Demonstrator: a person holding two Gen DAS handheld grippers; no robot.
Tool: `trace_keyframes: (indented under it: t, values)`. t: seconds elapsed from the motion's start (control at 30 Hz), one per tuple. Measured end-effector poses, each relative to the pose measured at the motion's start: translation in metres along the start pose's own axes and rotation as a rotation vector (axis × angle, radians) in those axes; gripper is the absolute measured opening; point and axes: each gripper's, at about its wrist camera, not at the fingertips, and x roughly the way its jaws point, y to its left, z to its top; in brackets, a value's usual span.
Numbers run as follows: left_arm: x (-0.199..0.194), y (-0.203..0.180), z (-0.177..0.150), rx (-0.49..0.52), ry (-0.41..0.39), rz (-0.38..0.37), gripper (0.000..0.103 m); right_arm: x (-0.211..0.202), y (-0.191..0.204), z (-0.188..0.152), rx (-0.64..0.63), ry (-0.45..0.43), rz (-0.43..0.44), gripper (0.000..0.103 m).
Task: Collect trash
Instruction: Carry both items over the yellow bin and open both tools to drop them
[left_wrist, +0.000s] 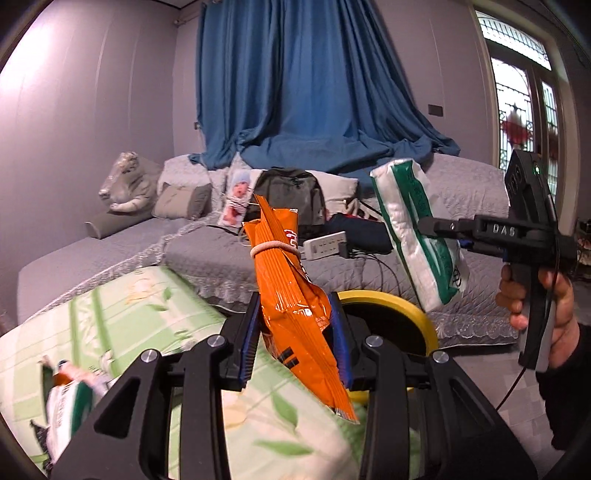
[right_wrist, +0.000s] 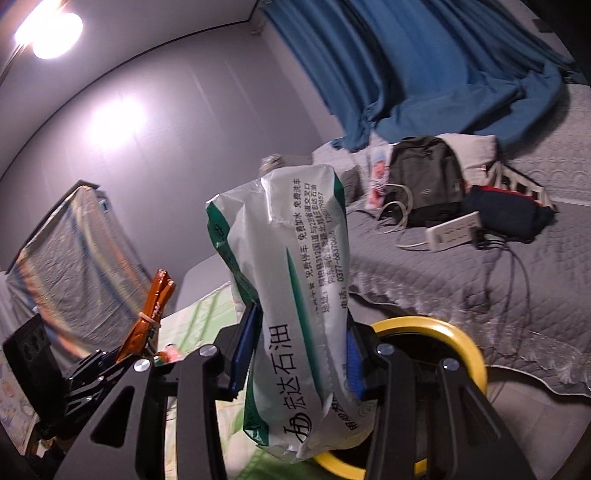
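I'm seeing an orange bag (left_wrist: 295, 291), rubber-banded, tilting toward 11 o'clock; a white-green pack (right_wrist: 295, 295) is standing upright; a yellow-rimmed bin (left_wrist: 399, 314) is sitting below both.

Both grippers, left (left_wrist: 295, 332) and right (right_wrist: 301, 354), jaws clamped.

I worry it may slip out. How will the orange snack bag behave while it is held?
The orange snack bag is probably light and floppy: its lower end droops below the left gripper. The glossy film may be slippery. The rubber band likely keeps it bunched.
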Motion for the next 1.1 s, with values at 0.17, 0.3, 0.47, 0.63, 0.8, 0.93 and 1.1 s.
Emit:
trace_keyframes:
  t: [0.17,0.3,0.47,0.63,0.8,0.93,1.1]
  values:
    - [0.049,-0.013,0.005,-0.013,0.039,-0.031,0.034,0.015,-0.03,-0.014,0.041,0.006,-0.087,0.04]
    - [0.081,-0.022,0.004,-0.034,0.073,-0.054,0.034,0.034,-0.054,-0.021,0.081,0.033,-0.125,0.04]
    - [0.119,-0.03,-0.003,-0.061,0.124,-0.069,0.034,0.059,-0.075,-0.036,0.118,0.079,-0.181,0.04]
    - [0.154,-0.038,-0.012,-0.087,0.189,-0.077,0.034,0.08,-0.091,-0.045,0.158,0.122,-0.226,0.04]
    - [0.173,-0.045,-0.019,-0.099,0.229,-0.084,0.034,0.093,-0.106,-0.052,0.213,0.175,-0.257,0.04]
    - [0.181,-0.048,-0.021,-0.128,0.252,-0.103,0.038,0.098,-0.111,-0.054,0.225,0.195,-0.262,0.05]
    - [0.175,-0.045,-0.02,-0.172,0.216,-0.074,0.078,0.088,-0.112,-0.049,0.232,0.157,-0.309,0.065]
